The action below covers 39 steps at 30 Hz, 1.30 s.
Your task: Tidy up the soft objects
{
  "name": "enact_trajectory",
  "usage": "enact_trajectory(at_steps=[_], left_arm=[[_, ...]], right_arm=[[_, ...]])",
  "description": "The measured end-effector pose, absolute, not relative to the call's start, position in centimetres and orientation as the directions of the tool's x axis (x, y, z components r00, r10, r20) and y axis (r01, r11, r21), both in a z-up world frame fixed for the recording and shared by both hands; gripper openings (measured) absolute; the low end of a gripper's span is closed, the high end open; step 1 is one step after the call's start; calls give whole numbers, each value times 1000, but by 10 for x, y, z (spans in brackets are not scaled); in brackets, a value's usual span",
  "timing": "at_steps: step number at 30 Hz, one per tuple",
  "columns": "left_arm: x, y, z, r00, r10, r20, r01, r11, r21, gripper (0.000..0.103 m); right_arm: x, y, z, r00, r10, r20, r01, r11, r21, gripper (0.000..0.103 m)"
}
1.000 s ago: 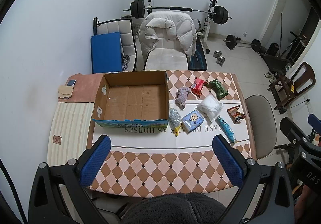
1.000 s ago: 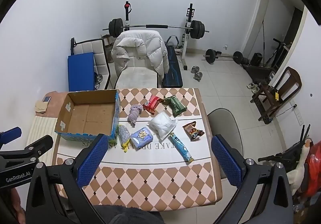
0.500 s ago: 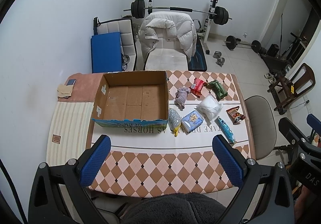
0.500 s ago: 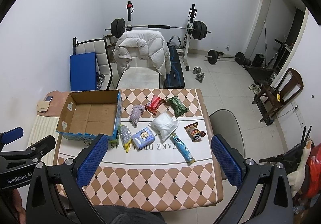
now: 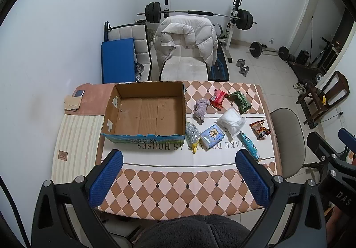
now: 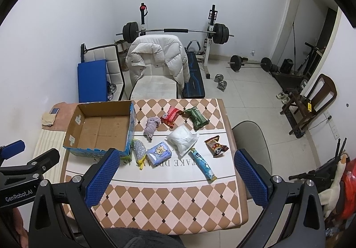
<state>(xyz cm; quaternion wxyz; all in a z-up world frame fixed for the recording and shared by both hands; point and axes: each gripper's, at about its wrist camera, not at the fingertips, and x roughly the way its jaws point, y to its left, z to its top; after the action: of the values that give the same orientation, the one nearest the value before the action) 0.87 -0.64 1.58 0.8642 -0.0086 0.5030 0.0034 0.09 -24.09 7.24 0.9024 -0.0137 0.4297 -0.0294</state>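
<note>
An open cardboard box [image 5: 144, 112] [image 6: 100, 128] stands empty on the checkered table [image 5: 178, 185] [image 6: 173, 199]. To its right lie several soft packs: a grey cloth toy [image 5: 201, 109] [image 6: 151, 125], a red pack [image 5: 219, 97] [image 6: 172, 115], a green pack [image 5: 241, 101] [image 6: 195, 117], a white bag [image 5: 231, 121] [image 6: 183, 139], a blue tissue pack [image 5: 212, 135] [image 6: 159, 152], a silver pouch [image 5: 192, 134] [image 6: 139, 149], a blue tube pack [image 5: 249, 145] [image 6: 203, 164] and a snack bag [image 5: 259, 129] [image 6: 215, 145]. My left gripper [image 5: 180, 179] and right gripper [image 6: 175, 178] hover high above the table's near edge, both open and empty.
A chair with a white puffer jacket [image 5: 187, 41] stands behind the table, a grey chair [image 5: 287, 134] at its right. A phone [image 5: 79, 93] and cloth lie on a pink mat at far left. Weights and a barbell rack fill the back of the room.
Both views shift only slightly; the right wrist view has drifted a little, with the table sitting lower in frame. Objects on the table have not moved. Both grippers stay open.
</note>
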Motion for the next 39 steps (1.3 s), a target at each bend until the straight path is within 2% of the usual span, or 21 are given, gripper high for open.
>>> enact_trajectory(at_steps=[10, 39], left_arm=[[17, -13, 36, 502, -4, -865, -19, 1000, -15, 103], [13, -11, 40, 508, -3, -861, -19, 1000, -15, 103]], right_arm=[[0, -243, 72, 634, -66, -770, 41, 998, -52, 103], [-2, -248, 77, 639, -58, -767, 34, 998, -47, 103]])
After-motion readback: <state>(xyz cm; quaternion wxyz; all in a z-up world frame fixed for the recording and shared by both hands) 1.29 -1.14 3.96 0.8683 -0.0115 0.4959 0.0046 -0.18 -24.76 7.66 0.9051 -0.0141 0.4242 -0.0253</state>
